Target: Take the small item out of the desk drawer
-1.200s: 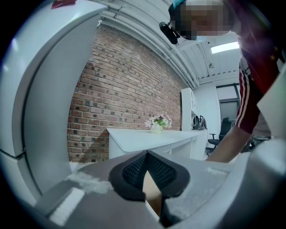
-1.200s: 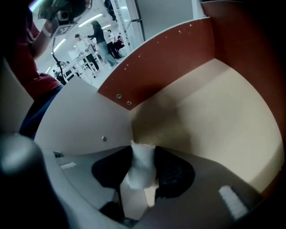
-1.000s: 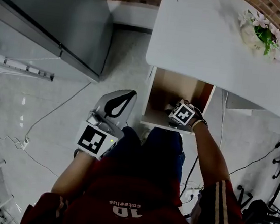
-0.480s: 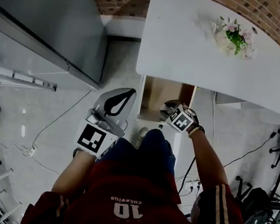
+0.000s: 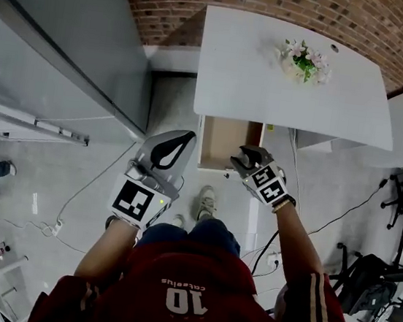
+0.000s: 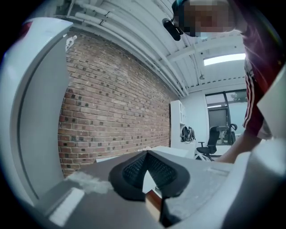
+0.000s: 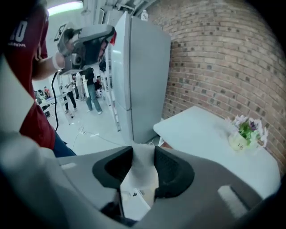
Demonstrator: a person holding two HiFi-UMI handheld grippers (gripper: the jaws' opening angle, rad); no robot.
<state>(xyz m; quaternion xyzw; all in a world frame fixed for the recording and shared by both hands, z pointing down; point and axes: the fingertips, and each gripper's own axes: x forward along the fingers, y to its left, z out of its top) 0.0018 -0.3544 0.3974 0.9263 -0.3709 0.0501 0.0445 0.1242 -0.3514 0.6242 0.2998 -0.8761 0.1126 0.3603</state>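
My right tongs [image 7: 143,154] clench the small white flat packet [image 7: 138,188], its long axis along the jaws, at the 4 o'clock corner of the open wooden drawer [image 5: 219,140] under the white surface [image 5: 292,87]. My left tongs [image 6: 146,154] are clenched on nothing, farther off at 8 o'clock.

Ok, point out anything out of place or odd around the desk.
Only the drawer stands pulled out from under the white desk. The flower vase sits upright; nothing looks spilled or damaged.
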